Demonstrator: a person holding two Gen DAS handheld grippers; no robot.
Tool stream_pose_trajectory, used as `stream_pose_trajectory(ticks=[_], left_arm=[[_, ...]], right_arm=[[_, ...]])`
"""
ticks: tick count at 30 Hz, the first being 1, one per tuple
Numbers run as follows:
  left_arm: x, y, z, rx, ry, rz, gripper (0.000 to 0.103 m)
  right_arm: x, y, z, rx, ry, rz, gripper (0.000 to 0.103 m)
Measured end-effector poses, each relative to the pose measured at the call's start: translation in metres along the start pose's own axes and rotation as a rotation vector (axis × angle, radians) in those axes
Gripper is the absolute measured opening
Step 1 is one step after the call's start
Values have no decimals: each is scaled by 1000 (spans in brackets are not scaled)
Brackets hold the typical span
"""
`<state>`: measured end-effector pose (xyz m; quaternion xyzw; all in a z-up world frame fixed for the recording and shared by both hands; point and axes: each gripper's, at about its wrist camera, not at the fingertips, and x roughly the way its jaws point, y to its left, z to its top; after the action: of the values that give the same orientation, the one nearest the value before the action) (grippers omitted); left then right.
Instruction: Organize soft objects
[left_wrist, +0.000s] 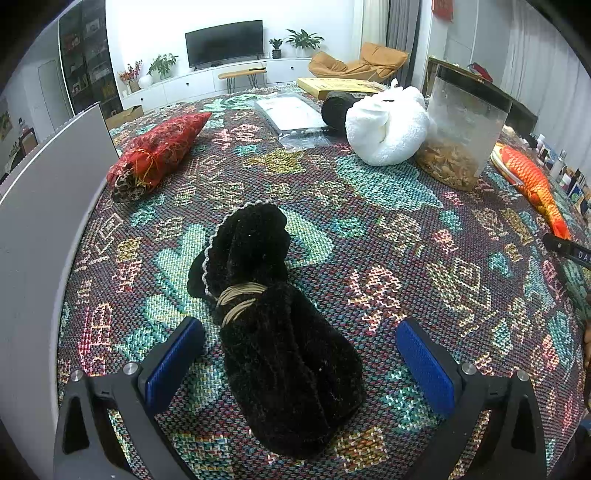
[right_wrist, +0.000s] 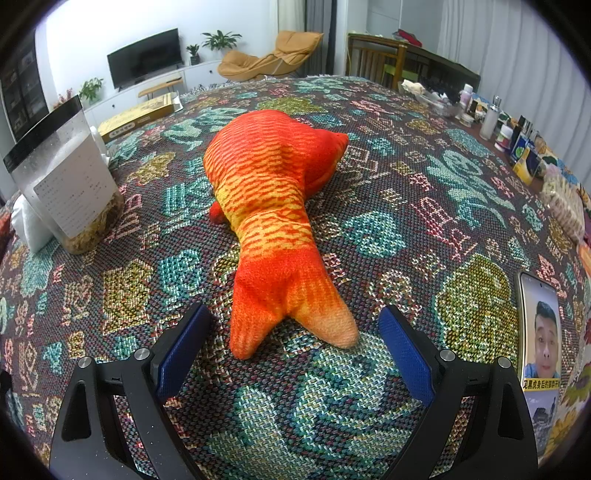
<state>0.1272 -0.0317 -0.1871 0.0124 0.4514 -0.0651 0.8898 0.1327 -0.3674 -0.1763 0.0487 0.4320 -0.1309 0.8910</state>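
1. The black velvet pouch (left_wrist: 273, 332) lies on the woven cloth (left_wrist: 369, 229) of the worktop, its long axis running away from the left camera; the tied neck and frilled mouth point toward the far edge, the rounded base toward the near edge.
2. The left gripper (left_wrist: 299, 365) sits low over the near edge, aimed along the pouch; its blue fingers (left_wrist: 173, 365) stand wide on either side of the pouch's base, whether touching it I cannot tell.
3. The orange plush fish (right_wrist: 273, 206) lies with its long axis also pointing away; the forked tail faces the near edge, the head the far edge.
4. The right gripper (right_wrist: 295, 350) is level and low; its fingers (right_wrist: 406, 354) are wide, flanking the tail tips, holding nothing.
5. A red pouch (left_wrist: 159, 155) lies toward the far left; a white towel bundle (left_wrist: 388, 125) touches a clear jar (left_wrist: 461, 129) toward the far right; a phone (right_wrist: 541, 354) lies at the right edge.
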Motion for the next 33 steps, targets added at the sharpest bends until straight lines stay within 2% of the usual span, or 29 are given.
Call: stream_pose_trajectory(ticks=[3, 7, 9, 10, 11, 12, 14, 16, 17, 18, 20, 21, 22, 23, 24, 25, 28, 30, 32, 33], left_arm=[[-2, 4, 2, 36, 49, -45, 103], [-9, 8, 2, 4, 92, -84, 103], [-7, 1, 5, 32, 113, -53, 103], [-6, -1, 5, 41, 114, -39, 103], [-4, -5, 7, 55, 110, -15, 103], [-3, -6, 9, 61, 106, 2, 101], [-1, -8, 13, 62, 97, 27, 89], [0, -4, 15, 41, 94, -1, 69], [-1, -1, 18, 35, 88, -1, 62], [-2, 0, 19, 39, 82, 2, 47], [-4, 6, 22, 30, 88, -12, 38], [-6, 11, 23, 12, 88, -32, 34], [-12, 18, 23, -19, 81, -70, 33], [-19, 22, 24, -40, 69, -91, 33], [-29, 26, 26, -62, 45, -113, 33], [-36, 29, 27, -75, 29, -127, 33], [-66, 38, 33, -127, -30, -206, 33], [-91, 45, 38, -151, -72, -252, 33], [-116, 58, 39, -171, -109, -277, 33], [-128, 65, 40, -178, -125, -277, 33]], right_arm=[[0, 0, 0, 1, 0, 1, 94], [2, -2, -1, 6, 2, 14, 95], [4, -4, 2, -8, 22, 36, 95], [4, -5, 10, -37, 66, 78, 94], [1, -10, 19, -33, 70, 116, 93], [-8, -17, 34, -6, 32, 145, 93], [-19, -20, 63, -1, -34, 124, 94], [-14, -12, 98, -34, -49, 113, 94], [-6, -5, 111, -57, -30, 116, 94], [13, 6, 124, -102, 20, 111, 94], [48, 19, 132, -163, 136, 71, 91], [66, 22, 129, -181, 205, 48, 81], [74, 21, 125, -185, 223, 25, 56], [69, 19, 124, -171, 192, 31, 54], [64, 17, 123, -160, 179, 40, 39], [55, 14, 123, -147, 161, 51, 37], [14, 9, 126, -117, 66, 69, 36], [-29, 16, 130, -126, -14, 103, 36], [-67, 36, 133, -160, -64, 162, 36], [-95, 57, 130, -190, -91, 222, 36]])
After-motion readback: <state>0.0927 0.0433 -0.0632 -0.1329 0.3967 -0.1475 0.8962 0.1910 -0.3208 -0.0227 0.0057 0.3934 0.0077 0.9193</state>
